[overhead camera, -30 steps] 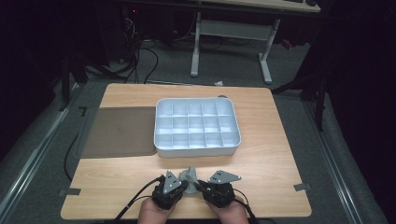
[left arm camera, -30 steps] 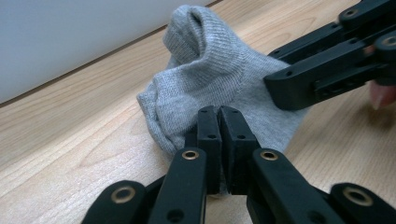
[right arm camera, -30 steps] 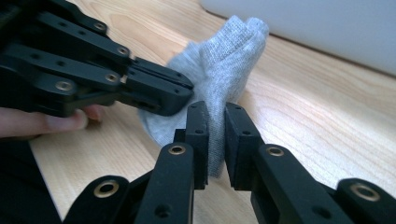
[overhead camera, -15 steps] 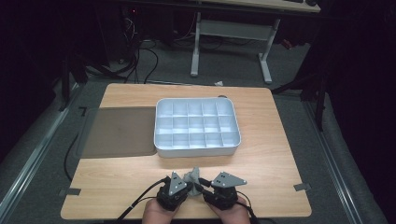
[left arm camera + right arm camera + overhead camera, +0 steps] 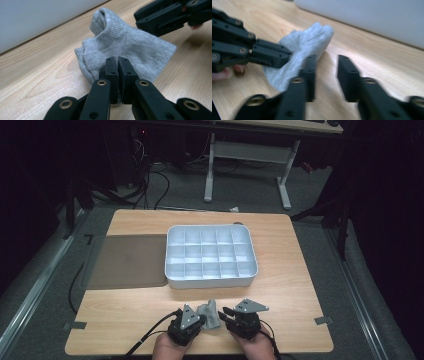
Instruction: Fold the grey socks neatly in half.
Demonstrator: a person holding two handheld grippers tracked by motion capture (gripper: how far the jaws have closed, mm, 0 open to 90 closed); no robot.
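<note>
A small grey sock (image 5: 210,315) stands bunched up on the wooden table (image 5: 300,285) near its front edge, between my two grippers. My left gripper (image 5: 202,319) is shut on the sock's (image 5: 125,45) lower edge, its jaws (image 5: 118,62) pressed together on the fabric. My right gripper (image 5: 224,312) points at the sock from the right. Its jaws (image 5: 327,62) have just been closing, with a gap of bare wood between them. The sock (image 5: 304,47) lies just left of its left jaw and is not between the jaws. The left gripper (image 5: 287,56) reaches in from the left in the right gripper view.
A white tray (image 5: 172,280) divided into several compartments stands mid-table, just beyond the sock. A dark mat (image 5: 127,262) lies to the tray's left. Cables trail from both grippers toward the front edge. Desk legs and cables stand on the floor behind the table.
The right gripper has drifted slightly to the right. The left gripper and the sock have stayed where they were.
</note>
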